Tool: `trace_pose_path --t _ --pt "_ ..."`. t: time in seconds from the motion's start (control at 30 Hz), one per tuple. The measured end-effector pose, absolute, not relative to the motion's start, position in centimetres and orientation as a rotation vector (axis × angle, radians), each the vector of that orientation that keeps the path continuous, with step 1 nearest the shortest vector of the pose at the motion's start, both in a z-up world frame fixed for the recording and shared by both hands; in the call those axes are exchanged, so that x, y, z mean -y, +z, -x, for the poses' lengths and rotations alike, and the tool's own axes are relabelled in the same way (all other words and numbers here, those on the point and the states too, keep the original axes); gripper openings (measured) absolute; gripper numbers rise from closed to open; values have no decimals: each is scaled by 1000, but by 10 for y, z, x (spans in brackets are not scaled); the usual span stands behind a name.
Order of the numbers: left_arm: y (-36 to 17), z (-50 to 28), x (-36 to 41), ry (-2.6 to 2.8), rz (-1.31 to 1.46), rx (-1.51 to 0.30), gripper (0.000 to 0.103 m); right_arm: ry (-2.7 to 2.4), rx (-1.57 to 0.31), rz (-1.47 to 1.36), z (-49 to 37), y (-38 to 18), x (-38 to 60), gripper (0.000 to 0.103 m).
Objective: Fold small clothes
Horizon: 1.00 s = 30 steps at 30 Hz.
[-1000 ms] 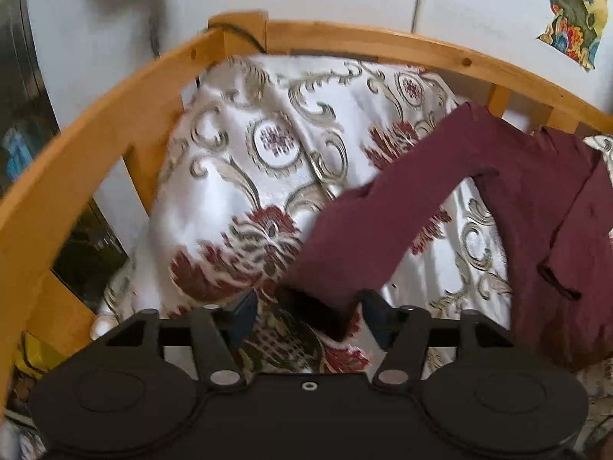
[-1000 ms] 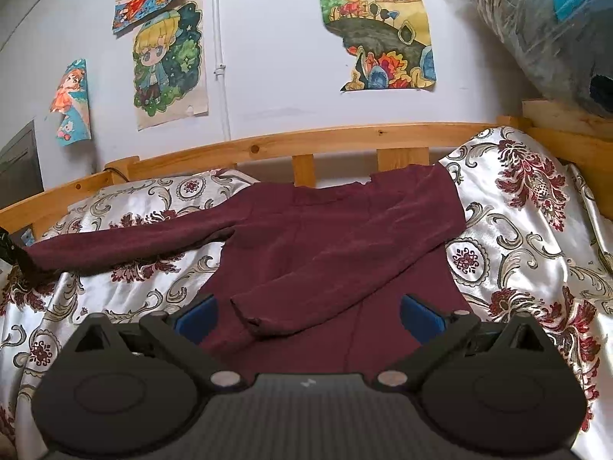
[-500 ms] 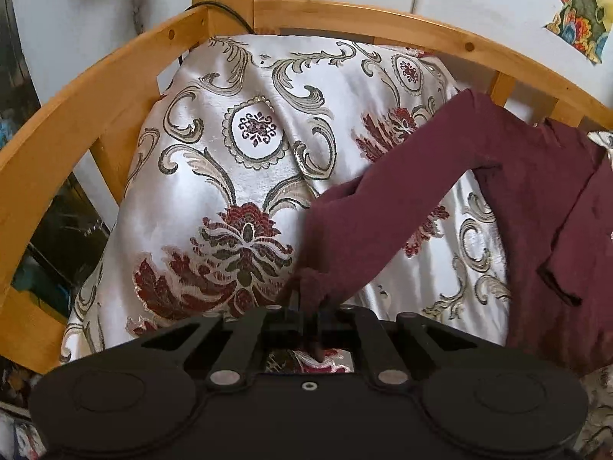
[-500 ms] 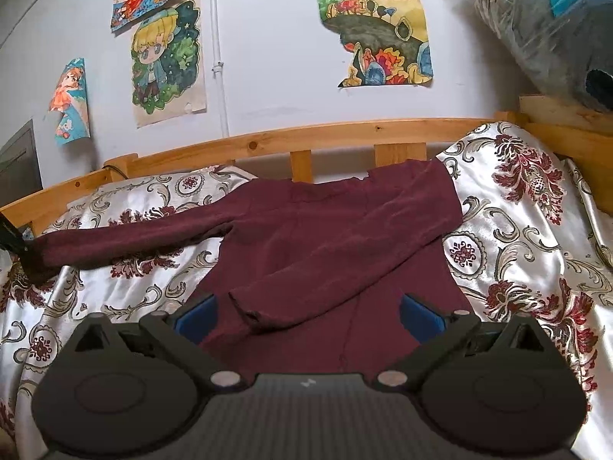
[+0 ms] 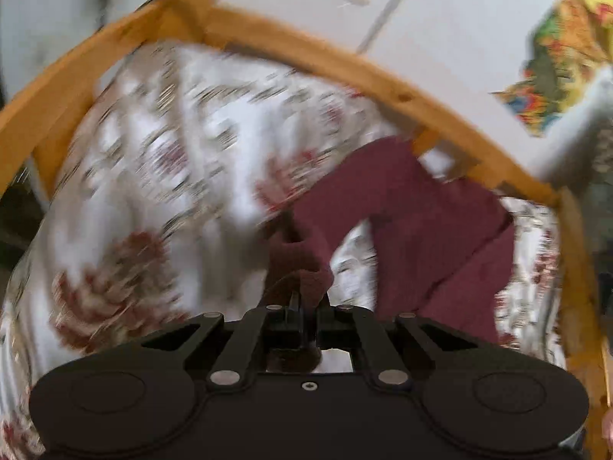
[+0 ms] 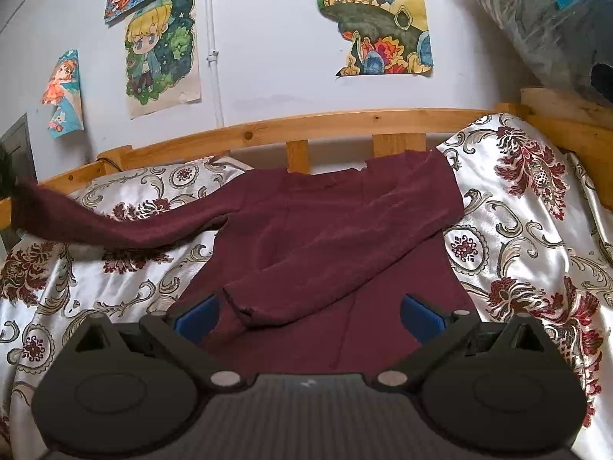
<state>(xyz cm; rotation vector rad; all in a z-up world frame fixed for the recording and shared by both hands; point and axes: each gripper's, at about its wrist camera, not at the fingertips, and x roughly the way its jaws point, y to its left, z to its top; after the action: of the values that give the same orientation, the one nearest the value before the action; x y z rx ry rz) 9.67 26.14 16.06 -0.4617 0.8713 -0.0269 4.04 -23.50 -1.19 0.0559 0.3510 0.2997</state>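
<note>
Folding step: the outstretched sleeve of the dark red top is being raised off the bed cover, likely to go across the body.
Left tool: clamped on the sleeve cuff, jaws together.
Right tool: jaws wide apart, holding nothing, above the hem.
Top: spread flat on the bed near the wooden rail, other sleeve already folded across.
Next move: probably carry the cuff over the chest, lay it flat, then let go.
</note>
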Motion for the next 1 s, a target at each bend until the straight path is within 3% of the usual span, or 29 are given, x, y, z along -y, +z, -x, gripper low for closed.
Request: trace_pose_path --t 0.17,0.33,0.57,0.77,0.9,1.0 --pt "214 -120 -188 -173 327 -792 5 296 -360 -52 -42 -12 241 103" --pt "225 -164 -85 -374 179 -845 6 269 -369 -56 -41 -14 259 103" --pt "160 -211 62 -570 27 -966 7 219 -406 -86 -37 -27 291 103" --pt "83 -229 139 -626 -87 -1021 10 194 -468 -105 -28 -44 305 103" --pt "56 -230 149 -618 -91 -1027 28 198 -503 -78 -18 -55 308 103" --pt "50 -224 142 -633 -86 -1018 48 224 -512 -81 -14 -57 309 103"
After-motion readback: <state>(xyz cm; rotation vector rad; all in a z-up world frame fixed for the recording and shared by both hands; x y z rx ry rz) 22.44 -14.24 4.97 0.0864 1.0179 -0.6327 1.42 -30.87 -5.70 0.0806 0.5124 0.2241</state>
